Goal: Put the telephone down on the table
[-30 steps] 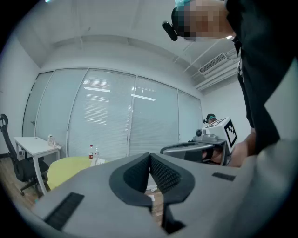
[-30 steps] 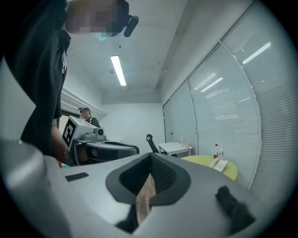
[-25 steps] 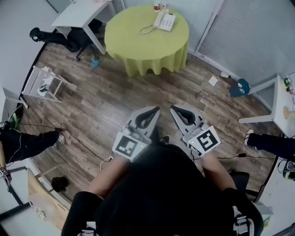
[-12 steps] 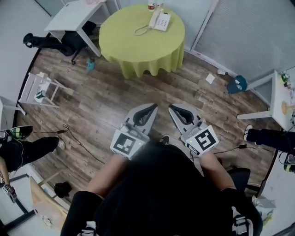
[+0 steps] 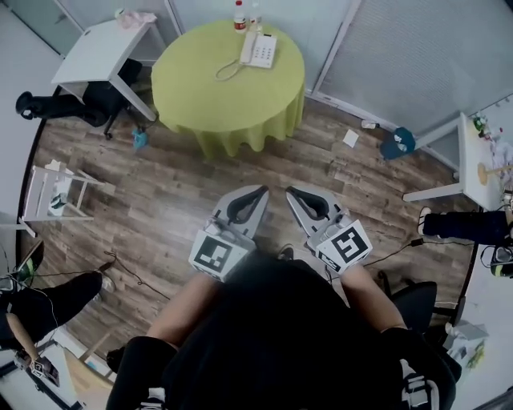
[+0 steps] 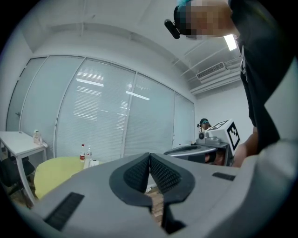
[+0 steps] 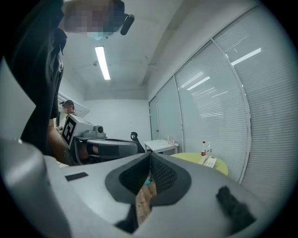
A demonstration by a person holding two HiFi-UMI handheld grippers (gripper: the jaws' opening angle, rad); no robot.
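A white telephone [image 5: 258,50] with its coiled cord lies on the round table under a yellow-green cloth [image 5: 228,96], far ahead of me across the wooden floor. Next to it stand two bottles [image 5: 238,14]. My left gripper [image 5: 260,192] and right gripper [image 5: 292,192] are held side by side in front of the person's body, both shut with nothing between the jaws. From the left gripper [image 6: 149,154] the table [image 6: 53,173] shows low at the left. From the right gripper [image 7: 150,153] the telephone [image 7: 210,161] shows small at the right.
A white desk [image 5: 96,50] and a black office chair [image 5: 68,104] stand left of the round table. A white rack [image 5: 52,190] is on the floor at left. Another white table [image 5: 473,164], a blue object [image 5: 396,144] and a paper scrap [image 5: 351,138] are at right. Glass partitions line the far wall.
The room has slid left in the head view, and the round table sits further left and a little nearer. Both grippers keep their pose side by side, still shut.
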